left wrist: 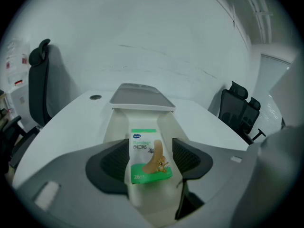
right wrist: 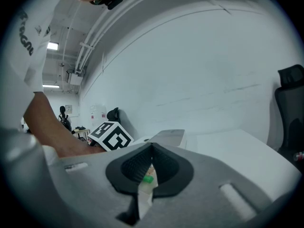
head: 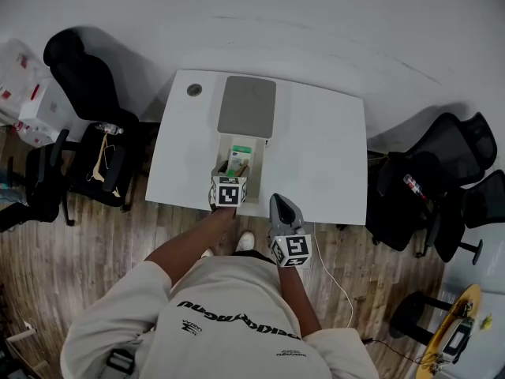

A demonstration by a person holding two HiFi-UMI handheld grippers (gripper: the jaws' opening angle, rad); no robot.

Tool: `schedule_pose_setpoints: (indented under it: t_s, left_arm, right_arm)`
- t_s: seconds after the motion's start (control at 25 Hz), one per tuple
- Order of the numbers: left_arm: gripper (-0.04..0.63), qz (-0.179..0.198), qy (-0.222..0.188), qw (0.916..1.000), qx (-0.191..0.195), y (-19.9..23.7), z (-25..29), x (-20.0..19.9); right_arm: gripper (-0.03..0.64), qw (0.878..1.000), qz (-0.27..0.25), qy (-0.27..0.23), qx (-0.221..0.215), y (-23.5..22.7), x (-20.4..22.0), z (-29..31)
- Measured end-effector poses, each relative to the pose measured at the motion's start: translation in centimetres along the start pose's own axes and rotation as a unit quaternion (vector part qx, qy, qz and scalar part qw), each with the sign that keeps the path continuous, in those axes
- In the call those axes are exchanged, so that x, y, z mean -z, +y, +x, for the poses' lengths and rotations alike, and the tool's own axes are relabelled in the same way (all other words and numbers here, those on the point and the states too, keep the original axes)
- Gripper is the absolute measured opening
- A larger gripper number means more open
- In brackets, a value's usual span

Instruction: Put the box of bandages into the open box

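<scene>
Near edge first: right tool (right wrist: 151, 172) sits off the front edge of the white surface (head: 323, 156), over the wood floor. Its own view shows the pads together with only a sliver of gap and nothing gripped. Through that sliver you see a bit of green and white further off. The head view can't show those jaws at all.

Left tool (head: 229, 178) is at the near end of the open box (head: 223, 144). Jaws are apart. Its view frames the box of bandages (left wrist: 148, 151) between the pads: green and white, plaster picture facing the camera. Can't see the pads pressing on it.

The box of bandages is inside the open box, leaning, at the near end. The head view only gives it as a small green-white patch.

The grey lid (head: 247, 106) is folded back at the far end. Black office chairs (head: 91, 93) stand on either side of the surface.
</scene>
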State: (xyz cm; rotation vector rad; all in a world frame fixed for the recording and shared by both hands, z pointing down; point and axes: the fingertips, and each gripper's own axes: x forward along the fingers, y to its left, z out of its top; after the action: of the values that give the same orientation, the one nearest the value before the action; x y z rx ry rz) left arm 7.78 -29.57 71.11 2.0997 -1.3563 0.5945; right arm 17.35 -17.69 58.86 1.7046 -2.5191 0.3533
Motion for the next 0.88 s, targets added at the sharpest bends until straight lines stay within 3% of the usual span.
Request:
schedule_pose_setpoints:
  t_s: [0.68, 0.88]
  left_arm:
    - [0.222, 0.047, -0.055, 0.9959, 0.054, -1.4, -5.7, -0.6]
    - [0.152, 0.054, -0.079, 0.9930, 0.070, -1.3, -7.8, -0.5]
  right_arm:
    - [0.000, 1.000, -0.012, -0.003, 0.014, 2.4, -0.4, -1.6]
    - [0.000, 1.000, -0.001, -0.003, 0.017, 2.9, -0.1, -2.1]
